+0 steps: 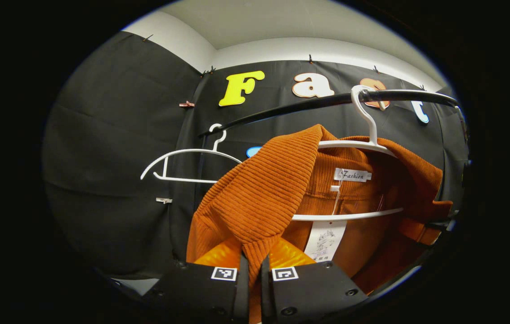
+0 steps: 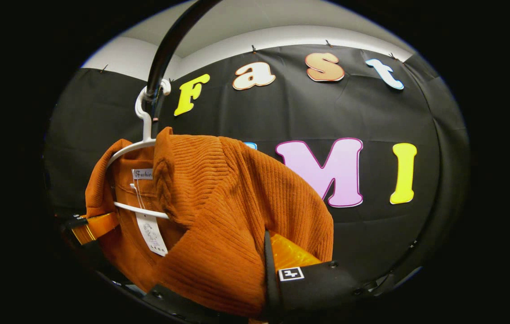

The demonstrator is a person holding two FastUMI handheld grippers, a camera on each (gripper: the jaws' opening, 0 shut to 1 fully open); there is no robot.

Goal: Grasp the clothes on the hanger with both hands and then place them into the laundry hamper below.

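Note:
An orange ribbed garment [image 1: 259, 198] hangs on a white hanger [image 1: 354, 144] hooked over a black rail [image 1: 309, 102]; white tags dangle inside its collar. My left gripper [image 1: 254, 270] is shut on a fold of the garment's near shoulder. In the right gripper view the same garment [image 2: 219, 202] drapes off the hanger [image 2: 129, 150] under the rail [image 2: 165, 49]. My right gripper [image 2: 258, 270] is shut on its other shoulder, and cloth hides one finger. Each view has the other gripper low at the garment's far edge [image 1: 426, 229] [image 2: 93, 227].
An empty white hanger [image 1: 192, 150] hangs on the same rail, farther along to the left in the left gripper view. The black cloth wall stands close behind the rail, with a white wall strip and the ceiling above it.

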